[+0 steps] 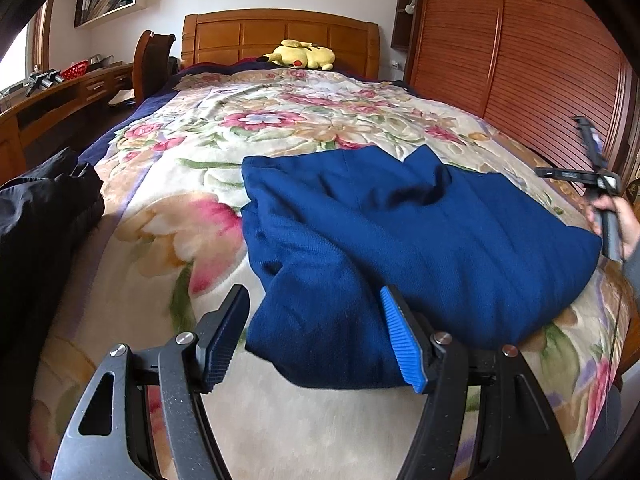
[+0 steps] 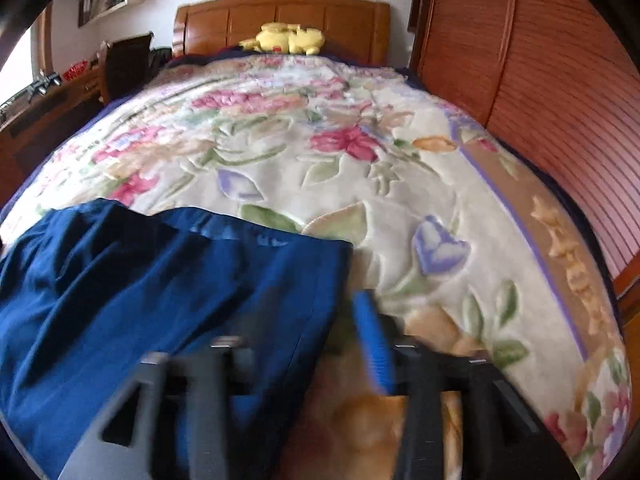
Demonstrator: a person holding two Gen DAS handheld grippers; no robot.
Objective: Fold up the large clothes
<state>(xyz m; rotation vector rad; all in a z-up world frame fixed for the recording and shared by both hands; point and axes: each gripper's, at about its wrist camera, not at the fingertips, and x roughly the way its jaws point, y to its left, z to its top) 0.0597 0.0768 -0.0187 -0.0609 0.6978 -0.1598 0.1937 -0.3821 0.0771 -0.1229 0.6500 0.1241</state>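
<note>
A dark blue knitted garment (image 1: 400, 232) lies folded in a rough rectangle on the floral blanket (image 1: 248, 120) that covers the bed. My left gripper (image 1: 314, 300) hovers over its near left corner. Its blue-padded fingers (image 1: 404, 344) stand well apart, with cloth below them and nothing pinched. In the right wrist view, which is blurred, the blue garment (image 2: 140, 288) fills the lower left. My right gripper (image 2: 316, 304) straddles the garment's right edge with its fingers apart, gripping nothing. From the left wrist view, the right gripper (image 1: 558, 146) shows at the far right, held by a hand (image 1: 618, 216).
A black garment (image 1: 44, 216) is heaped at the bed's left edge. A yellow plush toy (image 1: 298, 54) lies by the wooden headboard (image 1: 280, 32). A slatted wooden wardrobe (image 1: 520, 60) runs along the right side. A desk (image 1: 60, 96) and chair (image 1: 150, 60) stand on the left.
</note>
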